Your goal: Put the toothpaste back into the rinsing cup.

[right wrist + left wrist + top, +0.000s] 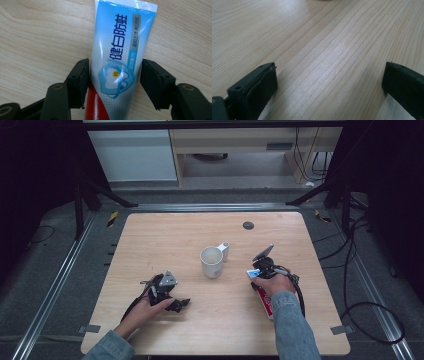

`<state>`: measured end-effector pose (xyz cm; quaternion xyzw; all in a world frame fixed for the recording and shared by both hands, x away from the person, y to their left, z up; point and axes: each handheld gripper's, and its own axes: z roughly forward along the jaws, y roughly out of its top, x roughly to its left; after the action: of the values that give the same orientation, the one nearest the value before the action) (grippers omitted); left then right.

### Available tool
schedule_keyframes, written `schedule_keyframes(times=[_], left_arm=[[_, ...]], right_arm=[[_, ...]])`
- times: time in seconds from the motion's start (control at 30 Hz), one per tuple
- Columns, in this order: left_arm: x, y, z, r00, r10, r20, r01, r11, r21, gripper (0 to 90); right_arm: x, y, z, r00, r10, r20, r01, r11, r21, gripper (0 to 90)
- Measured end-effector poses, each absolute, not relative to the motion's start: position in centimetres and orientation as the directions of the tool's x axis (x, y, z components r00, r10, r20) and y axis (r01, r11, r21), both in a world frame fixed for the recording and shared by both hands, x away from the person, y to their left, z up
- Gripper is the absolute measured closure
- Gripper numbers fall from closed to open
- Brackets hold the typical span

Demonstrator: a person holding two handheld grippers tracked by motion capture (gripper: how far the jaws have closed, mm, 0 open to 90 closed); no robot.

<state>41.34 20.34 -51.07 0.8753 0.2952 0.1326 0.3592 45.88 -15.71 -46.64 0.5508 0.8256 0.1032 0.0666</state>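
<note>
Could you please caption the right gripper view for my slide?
Right gripper straddling a blue-and-red toothpaste tube lying on the wooden table.

Left gripper (176,304) low and wide open; right gripper (256,276) angled downward, jaws half-closed

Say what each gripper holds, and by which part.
Left gripper: nothing, jaws open over bare table. Right gripper: jaws straddle the toothpaste tube at mid-body; whether both pads press cannot be told.
</note>
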Motion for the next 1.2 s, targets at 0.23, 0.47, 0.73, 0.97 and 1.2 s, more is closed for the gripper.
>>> schedule_keyframes(times=[0.23, 0.47, 0.73, 0.97, 1.2], left_arm=[[41.3, 20.4, -51.1, 0.791, 0.611, 0.021, 0.421, -0.569, 0.706, 0.0], [41.3, 20.3, -51.1, 0.791, 0.612, 0.021, 0.421, -0.568, 0.707, 0.0], [41.3, 20.4, -51.1, 0.789, 0.614, 0.022, 0.423, -0.568, 0.706, 0.0], [41.3, 20.4, -51.1, 0.789, 0.614, 0.022, 0.423, -0.568, 0.706, 0.0], [41.3, 20.4, -51.1, 0.789, 0.614, 0.022, 0.422, -0.568, 0.706, 0.0]], right_arm=[[45.9, -15.6, -46.8, -0.387, 0.922, 0.013, 0.898, 0.374, 0.233, 43.6], [45.7, -15.2, -47.0, -0.393, 0.919, 0.008, 0.896, 0.381, 0.229, 47.6], [45.8, -15.2, -46.7, -0.424, 0.906, -0.005, 0.883, 0.414, 0.220, 58.9], [45.8, -15.1, -46.4, -0.438, 0.898, -0.022, 0.875, 0.432, 0.219, 68.6], [45.9, -15.4, -46.0, -0.458, 0.889, -0.008, 0.867, 0.448, 0.219, 72.5]])
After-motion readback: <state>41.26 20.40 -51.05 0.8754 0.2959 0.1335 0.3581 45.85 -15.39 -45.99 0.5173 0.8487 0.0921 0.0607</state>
